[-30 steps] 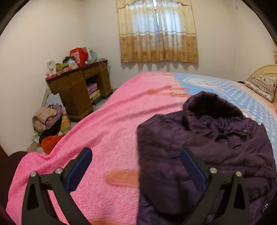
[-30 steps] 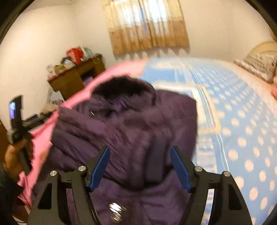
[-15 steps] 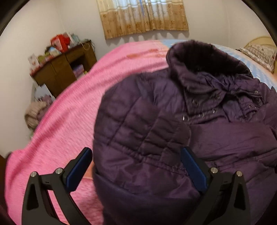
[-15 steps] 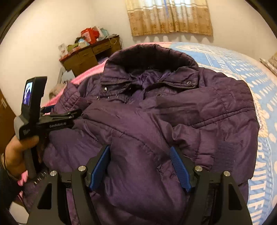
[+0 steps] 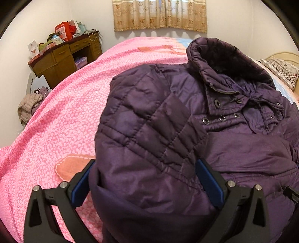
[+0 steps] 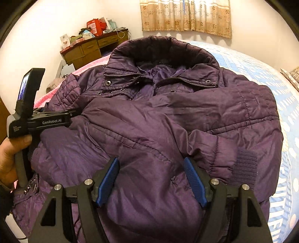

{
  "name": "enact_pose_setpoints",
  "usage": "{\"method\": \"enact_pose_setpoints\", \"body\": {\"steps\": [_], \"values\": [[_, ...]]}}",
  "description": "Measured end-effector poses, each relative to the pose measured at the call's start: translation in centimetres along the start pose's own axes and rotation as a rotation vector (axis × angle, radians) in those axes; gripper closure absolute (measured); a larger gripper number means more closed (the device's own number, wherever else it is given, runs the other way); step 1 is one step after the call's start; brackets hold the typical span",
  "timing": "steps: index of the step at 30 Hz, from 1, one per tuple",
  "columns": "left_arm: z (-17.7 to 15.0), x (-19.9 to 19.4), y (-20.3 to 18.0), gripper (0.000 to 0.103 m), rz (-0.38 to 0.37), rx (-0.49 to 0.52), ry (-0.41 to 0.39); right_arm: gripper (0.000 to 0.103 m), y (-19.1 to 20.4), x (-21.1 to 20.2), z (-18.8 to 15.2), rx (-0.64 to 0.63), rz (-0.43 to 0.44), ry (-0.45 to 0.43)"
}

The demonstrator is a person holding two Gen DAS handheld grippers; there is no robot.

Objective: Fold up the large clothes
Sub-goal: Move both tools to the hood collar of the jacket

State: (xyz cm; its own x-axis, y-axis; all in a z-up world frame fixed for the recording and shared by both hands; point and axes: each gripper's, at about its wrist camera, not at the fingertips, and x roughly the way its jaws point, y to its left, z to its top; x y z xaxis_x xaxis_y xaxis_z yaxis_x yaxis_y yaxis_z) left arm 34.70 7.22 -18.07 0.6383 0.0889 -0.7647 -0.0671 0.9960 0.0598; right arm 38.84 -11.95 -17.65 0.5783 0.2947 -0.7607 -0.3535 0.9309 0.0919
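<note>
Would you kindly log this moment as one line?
task: fold | purple jacket on bed | left gripper open over sleeve | right gripper open over front

purple quilted jacket (image 5: 168, 130), pink speckled bedspread (image 5: 65, 112)

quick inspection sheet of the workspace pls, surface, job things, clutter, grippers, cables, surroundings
surface: bed with pink bedspread and blue dotted sheet
job's things: purple jacket lying front up, sleeves crossed over the chest, hood at the far end
clutter: clothes pile on the floor
grippers: left gripper open, quilted shoulder between its fingers; right gripper open over the lower front
cables: nothing seen
surroundings: wooden desk loaded with items, curtain, pillow
</note>
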Motion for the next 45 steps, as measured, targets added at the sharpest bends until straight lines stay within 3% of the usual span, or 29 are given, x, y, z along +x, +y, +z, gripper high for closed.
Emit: {"method": "enact_pose_setpoints", "body": {"steps": [11,45], "values": [[0.7,1.1,1.4,0.000,-0.027,-0.015,0.032,0.030,0.6,0.2,0.0,-0.023,-0.032,0.009],[0.7,1.3,1.4,0.000,-0.025,-0.016,0.032,0.030,1.1,0.6,0.0,-0.041,-0.061,0.017]]}}
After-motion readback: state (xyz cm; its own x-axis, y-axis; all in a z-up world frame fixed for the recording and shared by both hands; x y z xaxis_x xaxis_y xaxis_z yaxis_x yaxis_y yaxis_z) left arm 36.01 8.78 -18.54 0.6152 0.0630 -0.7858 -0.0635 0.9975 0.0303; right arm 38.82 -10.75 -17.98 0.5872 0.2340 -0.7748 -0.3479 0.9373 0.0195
